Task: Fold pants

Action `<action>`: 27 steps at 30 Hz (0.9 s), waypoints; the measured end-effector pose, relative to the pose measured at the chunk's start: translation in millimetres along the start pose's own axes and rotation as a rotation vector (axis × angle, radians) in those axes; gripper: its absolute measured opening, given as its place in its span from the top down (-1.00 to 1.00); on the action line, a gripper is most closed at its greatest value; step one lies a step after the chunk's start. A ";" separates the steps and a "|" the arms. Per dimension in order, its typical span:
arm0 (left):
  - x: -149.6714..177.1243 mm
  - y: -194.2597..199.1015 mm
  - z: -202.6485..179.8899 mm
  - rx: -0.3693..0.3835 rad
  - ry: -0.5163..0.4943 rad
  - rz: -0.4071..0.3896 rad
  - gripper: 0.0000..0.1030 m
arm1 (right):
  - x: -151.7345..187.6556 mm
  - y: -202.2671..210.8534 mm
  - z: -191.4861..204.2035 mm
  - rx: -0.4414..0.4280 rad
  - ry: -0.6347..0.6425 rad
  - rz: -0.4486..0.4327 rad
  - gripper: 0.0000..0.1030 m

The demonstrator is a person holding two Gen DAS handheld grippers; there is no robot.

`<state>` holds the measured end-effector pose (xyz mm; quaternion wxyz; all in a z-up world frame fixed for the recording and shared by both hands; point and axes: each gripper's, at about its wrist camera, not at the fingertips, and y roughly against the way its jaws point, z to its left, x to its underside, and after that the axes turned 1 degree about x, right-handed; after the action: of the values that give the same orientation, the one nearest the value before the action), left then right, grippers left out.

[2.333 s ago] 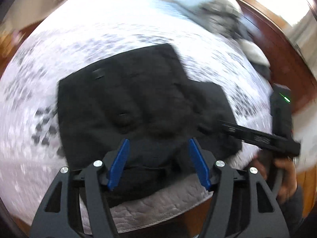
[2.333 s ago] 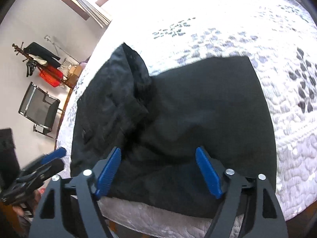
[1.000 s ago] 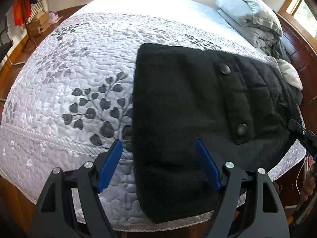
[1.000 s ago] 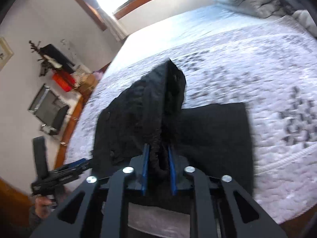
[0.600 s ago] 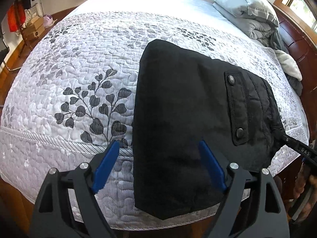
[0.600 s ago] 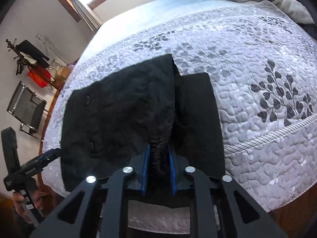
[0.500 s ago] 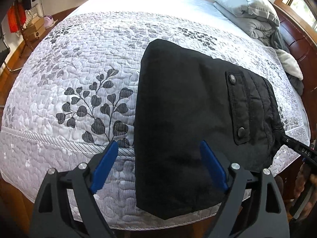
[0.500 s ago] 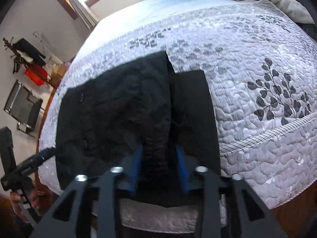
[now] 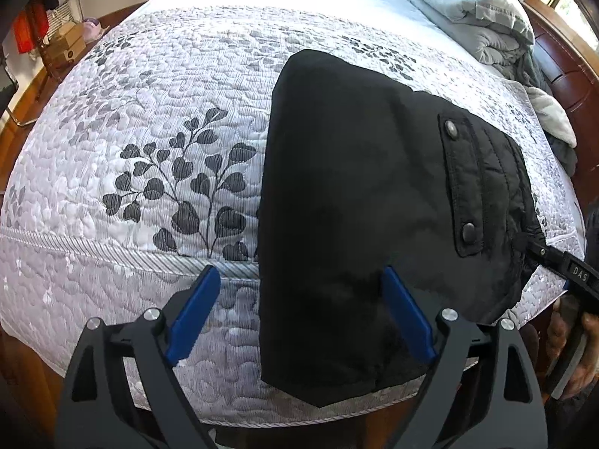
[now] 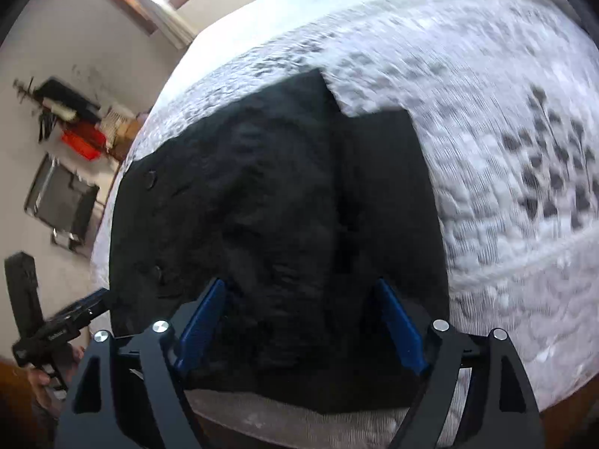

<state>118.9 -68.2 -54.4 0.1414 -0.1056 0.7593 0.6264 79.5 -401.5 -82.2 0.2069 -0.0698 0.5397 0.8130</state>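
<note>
The blue fingers (image 10: 202,318) of the right gripper (image 10: 299,321) are spreading apart above the near edge of the black pants (image 10: 277,224), cloth lying between them but pressed by neither, while the left gripper (image 9: 299,321) is also widening its fingers (image 9: 192,314) over the garment's near corner, gripping nothing. The pants lie as a compact, layered rectangle at the near edge of the bed (image 9: 112,262), one corner hanging just over the edge; a flap with two snap buttons (image 9: 468,230) faces up toward the right side. Judging by that shape, the folding looks largely done, with perhaps one more fold or some smoothing of the rumpled top layer left. The bed carries a white quilt printed with grey leaves (image 9: 187,194); a grey pillow and bundled bedding (image 9: 468,11) sit at the far corner beside a dark wooden headboard (image 9: 561,75). Beyond the bed stand a folding chair (image 10: 63,202), a clothes rack and a bright window.
</note>
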 end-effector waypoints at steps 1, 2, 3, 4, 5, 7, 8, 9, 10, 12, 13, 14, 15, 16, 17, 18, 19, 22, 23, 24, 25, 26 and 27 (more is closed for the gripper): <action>0.4 0.0 0.7 -0.002 0.002 0.000 -0.73 | -2.2 -1.5 4.9 -0.006 0.018 0.000 -0.62; 0.4 -0.7 1.7 -0.004 0.004 0.002 -0.73 | -4.4 -4.7 9.3 -0.014 0.029 0.006 -0.62; 0.0 -1.4 2.0 -0.003 0.007 0.005 -0.73 | -6.7 -9.2 11.7 -0.009 0.031 0.012 -0.62; -0.5 -1.9 2.4 -0.002 0.010 0.008 -0.73 | -8.6 -12.4 11.8 0.000 0.029 0.015 -0.60; -0.9 -2.0 2.8 0.000 0.015 0.009 -0.73 | -10.9 -17.4 11.2 0.003 0.018 0.017 -0.55; -0.6 -1.5 2.7 0.005 0.018 0.010 -0.73 | -13.3 -20.2 7.7 -0.002 0.004 0.000 -0.25; -0.6 -1.5 2.7 0.004 0.017 0.011 -0.73 | -14.5 -19.7 5.1 -0.032 -0.005 -0.004 -0.03; -0.9 -1.6 2.9 0.002 0.016 0.013 -0.74 | -15.3 -18.3 4.6 -0.048 -0.011 -0.006 0.25; -1.0 -1.9 3.3 0.001 0.016 0.014 -0.74 | -16.6 -16.1 3.2 -0.067 -0.011 -0.005 0.44; -1.6 -2.6 4.1 0.002 0.022 0.017 -0.74 | -17.8 -5.6 9.0 -0.101 0.015 -0.027 0.49; -2.1 -2.7 4.5 0.004 0.025 0.018 -0.74 | -17.6 -0.7 16.6 -0.079 0.052 -0.037 0.51; -2.4 -2.7 4.8 0.005 0.030 0.019 -0.74 | -17.8 6.7 26.0 -0.061 0.093 -0.052 0.52; -2.7 -2.5 4.8 0.006 0.033 0.019 -0.74 | -18.7 13.9 30.3 -0.061 0.107 -0.066 0.52; -2.4 -2.0 4.5 0.008 0.033 0.018 -0.74 | -19.8 23.7 33.4 -0.071 0.103 -0.084 0.52; -2.7 -1.1 4.4 0.010 0.032 0.016 -0.74 | -21.3 30.1 33.9 -0.073 0.098 -0.096 0.53; -2.6 -0.4 4.0 0.010 0.031 0.014 -0.74 | -23.2 39.1 34.3 -0.068 0.093 -0.115 0.53; -2.9 0.6 3.4 0.008 0.028 0.012 -0.74 | -24.4 47.6 34.3 -0.057 0.093 -0.129 0.53; -3.7 1.2 1.0 0.012 0.024 0.007 -0.74 | -21.5 72.3 28.8 -0.020 0.081 -0.158 0.53; -3.8 0.8 0.0 0.015 0.024 0.007 -0.74 | -19.3 74.9 24.3 -0.012 0.073 -0.149 0.53; -4.3 -0.3 -1.6 0.019 0.024 0.008 -0.74 | -17.3 72.9 19.8 -0.004 0.061 -0.136 0.53; -4.5 -0.8 -3.2 0.020 0.024 0.009 -0.74 | -14.5 64.3 15.2 0.010 0.047 -0.105 0.53; -4.8 -1.7 -5.7 0.022 0.020 0.011 -0.74 | -12.1 57.8 11.6 0.020 0.038 -0.084 0.53; -4.7 -1.7 -8.3 0.021 0.017 0.010 -0.74 | -9.4 48.4 7.7 0.033 0.023 -0.062 0.53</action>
<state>123.2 -76.8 -52.9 0.1330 -0.1054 0.7674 0.6183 68.9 -413.0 -34.8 0.2269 -0.0925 0.5531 0.7962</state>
